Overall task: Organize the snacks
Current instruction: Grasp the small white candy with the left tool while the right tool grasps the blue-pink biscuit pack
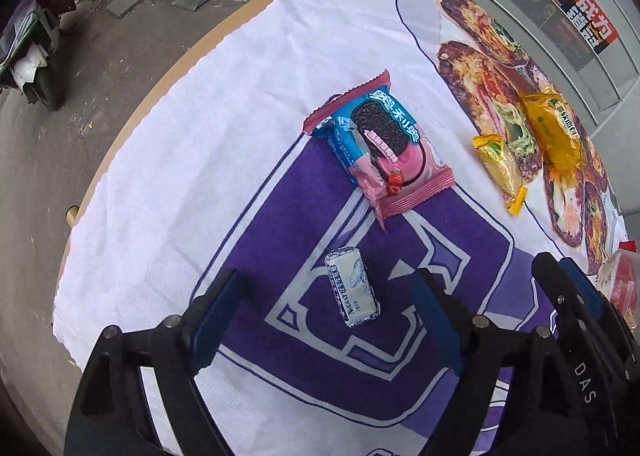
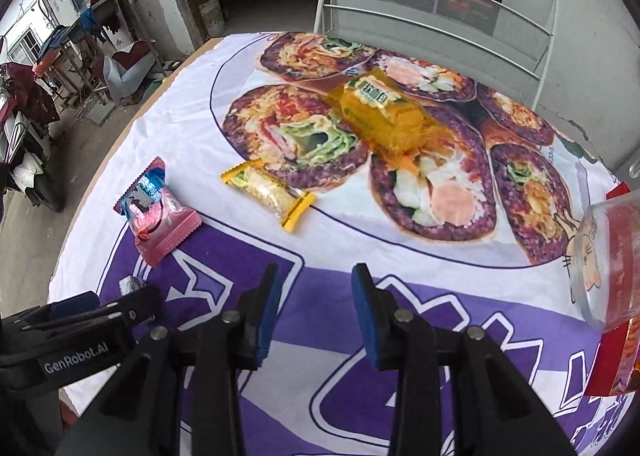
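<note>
Hovering with spread, empty jaws, the left gripper [image 1: 324, 304] is straddling the white candy [image 1: 352, 288], whose long axis is lying roughly along the fingers; the right gripper [image 2: 314, 288] is farther, narrowly parted, empty.

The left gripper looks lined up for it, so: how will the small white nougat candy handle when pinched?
The small white nougat candy looks like a compact block, so probably firm, not floppy. Its glossy wrapper may slip against the pads. Being small, it is likely light and could skid on the printed cloth if nudged.
</note>
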